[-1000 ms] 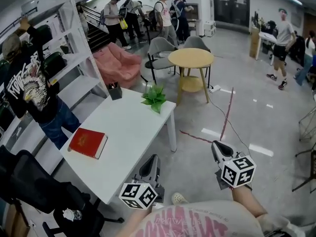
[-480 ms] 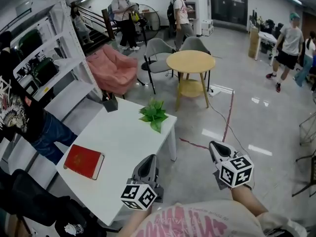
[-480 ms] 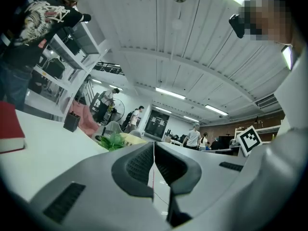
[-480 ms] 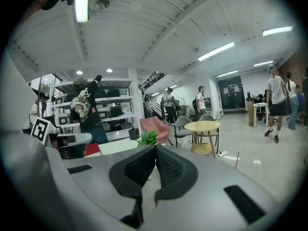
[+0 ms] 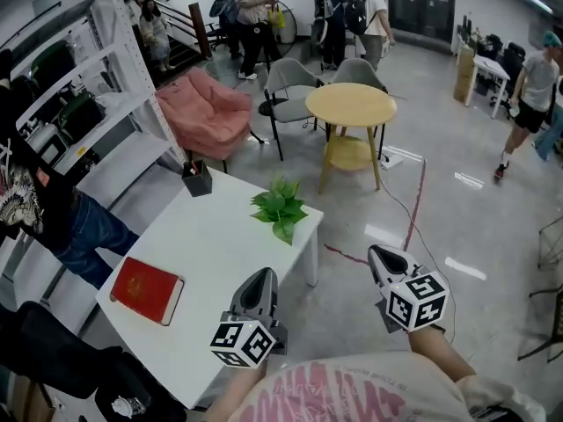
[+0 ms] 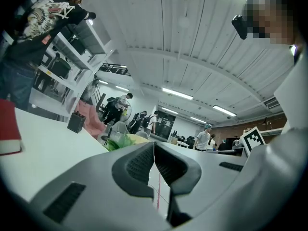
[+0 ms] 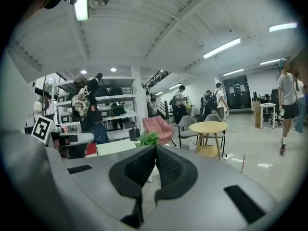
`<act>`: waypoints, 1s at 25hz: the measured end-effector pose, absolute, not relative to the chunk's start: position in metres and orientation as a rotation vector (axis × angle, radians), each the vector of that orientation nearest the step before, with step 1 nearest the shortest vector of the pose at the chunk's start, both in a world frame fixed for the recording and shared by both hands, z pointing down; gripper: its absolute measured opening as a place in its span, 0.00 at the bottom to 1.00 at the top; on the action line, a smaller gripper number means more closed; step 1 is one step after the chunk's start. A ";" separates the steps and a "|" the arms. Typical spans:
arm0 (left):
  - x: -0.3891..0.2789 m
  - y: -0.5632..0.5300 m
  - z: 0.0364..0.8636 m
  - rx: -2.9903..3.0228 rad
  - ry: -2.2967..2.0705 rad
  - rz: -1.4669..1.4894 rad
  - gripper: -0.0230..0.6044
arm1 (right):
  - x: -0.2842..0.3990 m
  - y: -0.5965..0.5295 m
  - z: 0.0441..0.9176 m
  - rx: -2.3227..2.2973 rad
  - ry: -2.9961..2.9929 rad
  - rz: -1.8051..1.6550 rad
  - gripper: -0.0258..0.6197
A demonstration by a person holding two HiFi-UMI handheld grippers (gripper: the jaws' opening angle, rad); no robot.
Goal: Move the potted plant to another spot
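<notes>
The potted plant (image 5: 280, 207), small and leafy green, stands near the far right corner of the white table (image 5: 211, 253). My left gripper (image 5: 262, 276) hovers over the table's near right edge, short of the plant, jaws shut and empty. My right gripper (image 5: 378, 254) hangs over the floor to the right of the table, also shut and empty. The plant (image 6: 117, 141) peeks over the left gripper (image 6: 154, 150) in the left gripper view. In the right gripper view the plant (image 7: 148, 138) sits just above the right gripper (image 7: 155, 153).
A red book (image 5: 147, 288) lies on the table's near left, a black pen holder (image 5: 197, 180) at its far corner. Behind stand a round yellow table (image 5: 354, 105), a pink armchair (image 5: 214, 112) and shelving (image 5: 106, 104). A person (image 5: 53, 218) stands at the left; others walk behind.
Both grippers and the view have advanced toward the table, so the plant sits closer. The people in the background have walked to new places.
</notes>
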State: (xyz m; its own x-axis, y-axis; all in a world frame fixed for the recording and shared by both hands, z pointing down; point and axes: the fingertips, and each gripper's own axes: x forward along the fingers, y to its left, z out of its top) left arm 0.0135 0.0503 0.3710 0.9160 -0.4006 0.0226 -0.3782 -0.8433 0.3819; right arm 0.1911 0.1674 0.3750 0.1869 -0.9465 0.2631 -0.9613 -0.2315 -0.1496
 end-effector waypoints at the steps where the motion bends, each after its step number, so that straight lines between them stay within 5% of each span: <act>1: 0.016 0.048 0.374 2.685 -0.571 -0.078 0.08 | 0.194 0.164 0.378 2.388 -1.919 0.477 0.06; 25: 0.032 -0.054 0.415 2.565 -0.852 -0.059 0.08 | 0.244 0.002 0.419 2.147 -2.143 0.600 0.06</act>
